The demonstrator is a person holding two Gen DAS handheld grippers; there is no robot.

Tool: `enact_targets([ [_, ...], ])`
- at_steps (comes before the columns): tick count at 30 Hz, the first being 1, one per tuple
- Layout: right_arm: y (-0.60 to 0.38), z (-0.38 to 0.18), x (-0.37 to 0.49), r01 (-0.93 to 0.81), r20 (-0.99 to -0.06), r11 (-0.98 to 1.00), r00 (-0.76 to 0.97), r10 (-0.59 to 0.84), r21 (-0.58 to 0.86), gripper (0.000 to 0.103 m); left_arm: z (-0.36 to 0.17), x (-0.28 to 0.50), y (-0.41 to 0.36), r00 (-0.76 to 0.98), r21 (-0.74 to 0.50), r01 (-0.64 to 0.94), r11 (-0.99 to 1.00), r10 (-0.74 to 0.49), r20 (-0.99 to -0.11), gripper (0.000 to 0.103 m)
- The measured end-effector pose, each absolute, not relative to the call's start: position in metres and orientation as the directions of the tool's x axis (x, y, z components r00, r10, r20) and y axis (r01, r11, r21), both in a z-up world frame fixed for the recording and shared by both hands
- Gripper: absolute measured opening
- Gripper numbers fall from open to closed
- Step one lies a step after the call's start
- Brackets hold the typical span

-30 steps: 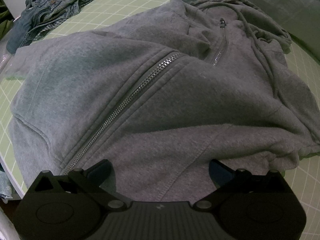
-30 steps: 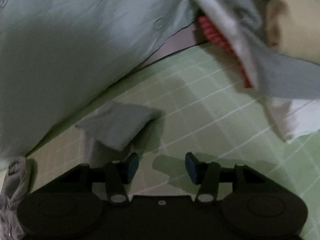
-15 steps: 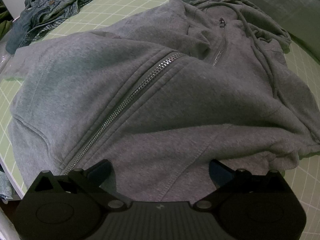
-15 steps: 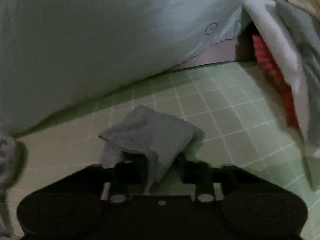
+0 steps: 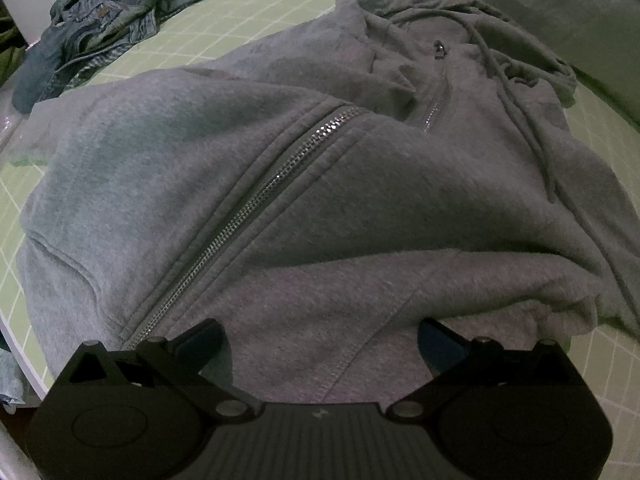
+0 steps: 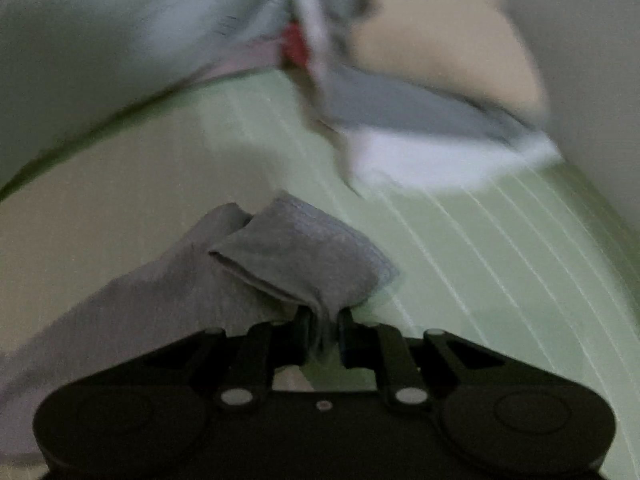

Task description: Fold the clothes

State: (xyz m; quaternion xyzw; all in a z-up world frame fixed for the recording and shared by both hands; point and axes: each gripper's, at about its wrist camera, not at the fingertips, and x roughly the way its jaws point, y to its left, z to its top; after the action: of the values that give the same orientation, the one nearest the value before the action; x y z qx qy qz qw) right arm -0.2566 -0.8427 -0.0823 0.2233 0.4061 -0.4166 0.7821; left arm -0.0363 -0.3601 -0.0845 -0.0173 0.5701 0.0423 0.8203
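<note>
The left tongs stand wide apart over the hem of the grey hoodie, which lies spread zipper-up across the green gridded bench. The right tongs are clamped on the hoodie's cuff, the sleeve trailing left. Jeans lie at the bench's far left corner.

Our left gripper sits low at the 6 o'clock edge of its view, fingers spread wide and level, pointing toward 12 o'clock and gripping nothing. Our right gripper points the same way, its fingers nearly together and pinching a grey sleeve cuff between them.
</note>
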Motion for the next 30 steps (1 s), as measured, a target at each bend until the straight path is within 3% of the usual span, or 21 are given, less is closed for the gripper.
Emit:
enact_targets([
  [4, -0.821, -0.078, -0.307, 0.848, -0.861, 0.528, 0.295, -0.415, 0.037, 0.018, -0.085, -0.038, -0.361, 0.355, 0.02, -0.091, 0.996, 0.051, -0.933, 0.103],
  [8, -0.813, -0.078, -0.317, 0.83, -0.836, 0.558, 0.305, -0.455, -0.001, 0.048, -0.085, -0.038, -0.361, 0.36, 0.02, -0.09, 0.996, 0.051, -0.932, 0.103],
  [12, -0.833, -0.072, -0.327, 0.865, -0.82, 0.502, 0.275, -0.502, -0.017, 0.062, -0.085, -0.039, -0.361, 0.36, 0.019, -0.09, 0.996, 0.051, -0.931, 0.103],
  [13, -0.838, -0.071, -0.33, 0.873, -0.816, 0.487, 0.267, -0.512, -0.02, 0.062, -0.085, -0.039, -0.361, 0.361, 0.019, -0.09, 0.996, 0.051, -0.931, 0.103],
  [15, -0.849, -0.068, -0.335, 0.889, -0.808, 0.457, 0.25, -0.533, -0.026, 0.046, -0.085, -0.039, -0.361, 0.36, 0.019, -0.091, 0.996, 0.051, -0.932, 0.103],
  [16, -0.854, -0.066, -0.337, 0.897, -0.804, 0.441, 0.242, -0.543, -0.029, 0.019, -0.085, -0.039, -0.361, 0.36, 0.019, -0.093, 0.995, 0.051, -0.932, 0.103],
  [21, -0.88, -0.059, -0.35, 0.931, -0.782, 0.362, 0.197, -0.591, -0.04, 0.013, -0.086, -0.04, -0.363, 0.367, 0.019, -0.099, 0.995, 0.054, -0.929, 0.103],
  [24, -0.896, -0.055, -0.361, 0.945, -0.776, 0.324, 0.181, -0.605, -0.032, 0.027, -0.086, -0.039, -0.363, 0.37, 0.019, -0.102, 0.995, 0.055, -0.928, 0.103],
  [26, -0.9, -0.061, -0.368, 0.946, -0.791, 0.323, 0.221, -0.57, 0.031, 0.059, -0.087, -0.04, -0.364, 0.371, 0.019, -0.106, 0.994, 0.057, -0.927, 0.103],
  [30, -0.901, -0.076, -0.372, 0.951, -0.821, 0.295, 0.242, -0.518, 0.094, 0.073, -0.087, -0.04, -0.364, 0.372, 0.019, -0.111, 0.994, 0.06, -0.926, 0.103],
])
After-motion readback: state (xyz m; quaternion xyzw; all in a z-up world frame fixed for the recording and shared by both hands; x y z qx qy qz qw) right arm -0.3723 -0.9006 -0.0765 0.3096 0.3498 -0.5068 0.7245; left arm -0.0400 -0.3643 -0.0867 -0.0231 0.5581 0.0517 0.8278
